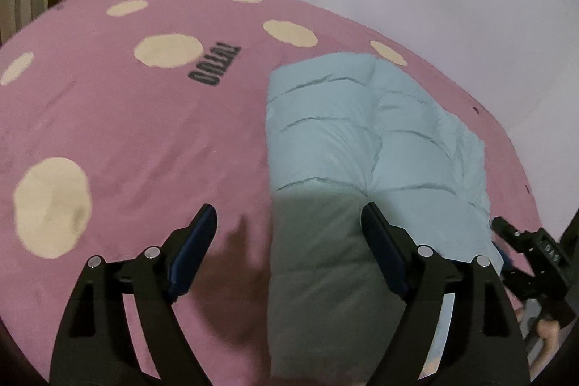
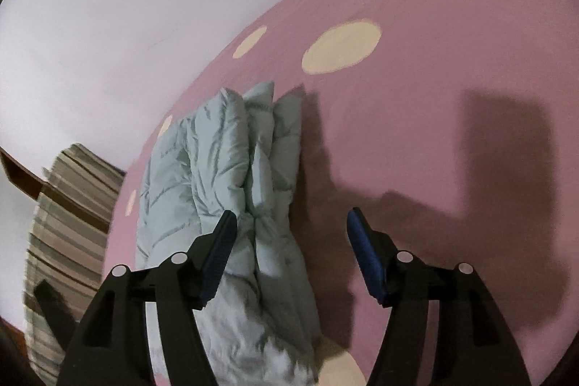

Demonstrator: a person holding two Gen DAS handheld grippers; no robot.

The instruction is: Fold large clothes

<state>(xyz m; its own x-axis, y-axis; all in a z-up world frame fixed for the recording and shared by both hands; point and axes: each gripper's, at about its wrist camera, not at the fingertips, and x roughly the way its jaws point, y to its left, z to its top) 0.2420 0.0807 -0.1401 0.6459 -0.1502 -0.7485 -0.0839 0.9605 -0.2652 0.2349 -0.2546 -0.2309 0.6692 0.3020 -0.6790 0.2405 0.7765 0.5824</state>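
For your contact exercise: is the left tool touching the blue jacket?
Apart. The left wrist view shows the left tool open above the jacket, nothing against its pads.

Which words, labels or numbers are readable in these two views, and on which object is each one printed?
"TUTUO", black capitals seen upside down, as best it reads, on the pink blanket with cream spots.
Pale marking on the black body of the right gripper at the left view's edge: too small and blurred to read.
Light blue padded jacket: no readable text.
Right wrist view: none.
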